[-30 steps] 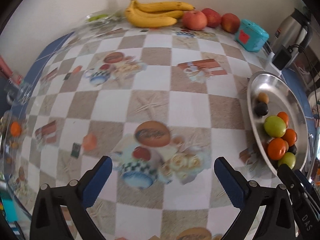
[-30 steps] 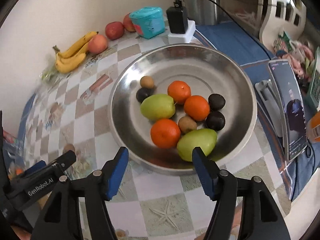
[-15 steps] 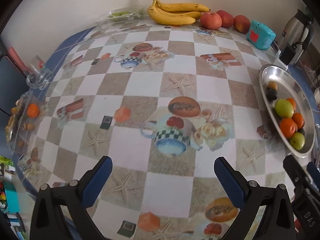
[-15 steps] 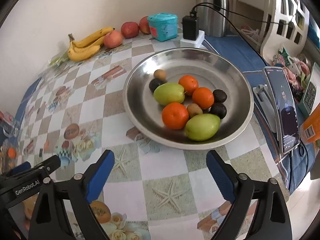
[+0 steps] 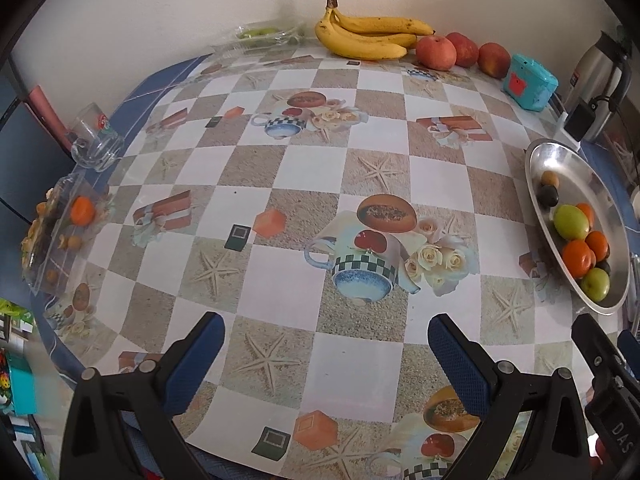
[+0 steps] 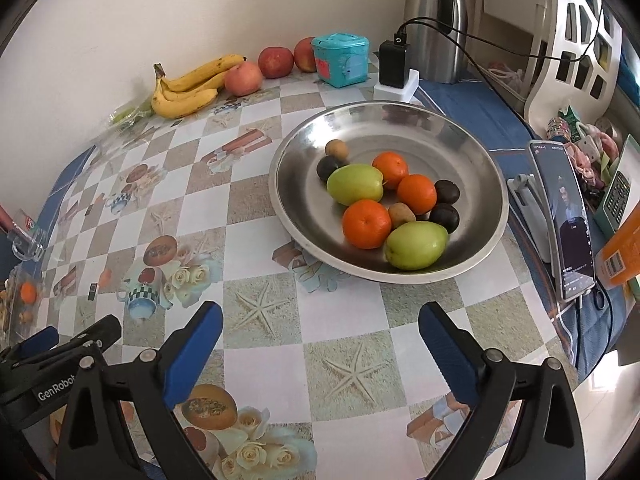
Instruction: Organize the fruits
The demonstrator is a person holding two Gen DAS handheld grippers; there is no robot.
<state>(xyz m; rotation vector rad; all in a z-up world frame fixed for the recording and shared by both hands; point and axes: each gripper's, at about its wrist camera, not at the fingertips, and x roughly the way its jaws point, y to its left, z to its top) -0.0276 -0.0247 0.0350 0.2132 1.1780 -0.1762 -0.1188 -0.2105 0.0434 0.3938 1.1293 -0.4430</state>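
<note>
Fruit sits loose in the steel bowl at the right of the surface: oranges, green mangoes and dark plums, all touching. We judge any nudge sets them rolling. Bananas and apples lie by the wall. Right gripper and left gripper hover empty, jaws wide apart; a careless sweep could clip the bowl rim.

a home, likely a dining corner: a table under a printed checkered tablecloth, a steel thermos, a phone on a stand, a charger, bananas against the plain wall, and a white chair.
</note>
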